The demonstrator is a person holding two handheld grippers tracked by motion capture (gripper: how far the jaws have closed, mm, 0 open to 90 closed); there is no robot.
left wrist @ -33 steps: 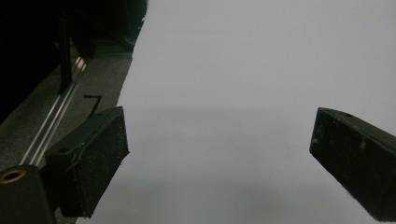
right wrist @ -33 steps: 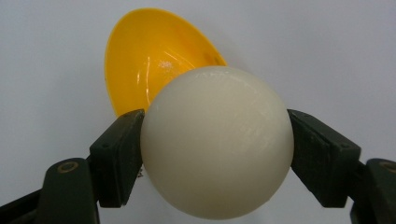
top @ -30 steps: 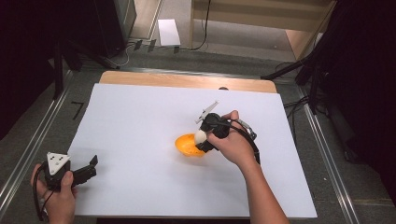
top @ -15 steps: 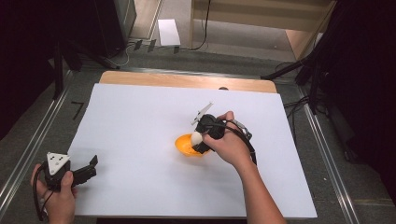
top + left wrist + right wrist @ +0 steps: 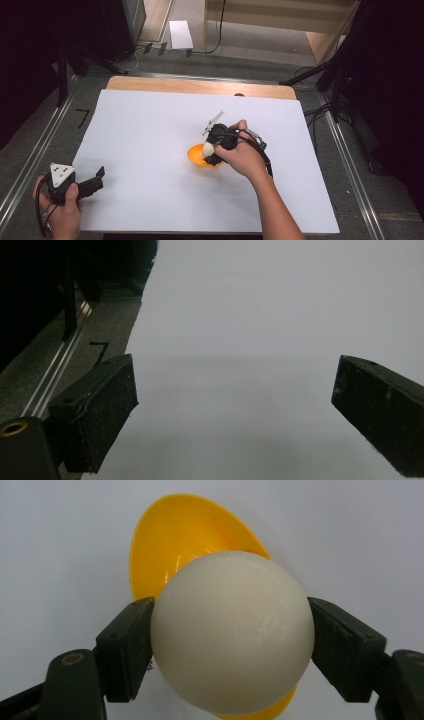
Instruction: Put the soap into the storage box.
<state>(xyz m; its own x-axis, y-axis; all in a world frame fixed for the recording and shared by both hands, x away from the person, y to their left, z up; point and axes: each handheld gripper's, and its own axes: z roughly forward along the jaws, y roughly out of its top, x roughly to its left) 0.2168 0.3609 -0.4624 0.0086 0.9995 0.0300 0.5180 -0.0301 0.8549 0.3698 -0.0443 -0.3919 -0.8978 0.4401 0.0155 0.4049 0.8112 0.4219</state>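
Bowl [image 5: 197, 156] sits on the tabletop [image 5: 150, 130], right of centre. Ball [image 5: 208, 149] is w/in the right gripper [image 5: 210, 151], just above the bowl. Left gripper [image 5: 95, 181] is well apart at the near-left corner, over the tabletop edge.

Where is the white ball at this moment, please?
The white ball is clamped in the right hand-held gripper, just above the yellow bowl, right of centre on the white table in the high view.

white ball [image 5: 232, 630]: smooth, faint sheen | yellow bowl [image 5: 175, 535]: glossy plastic, lower centre of the right gripper view | jaw pads: black, matt, grainy | white sheet [image 5: 150, 130]: matt, paper-like | table edge [image 5: 200, 87]: pale wood, upper centre of the high view | side rails [image 5: 30, 165]: brushed metal
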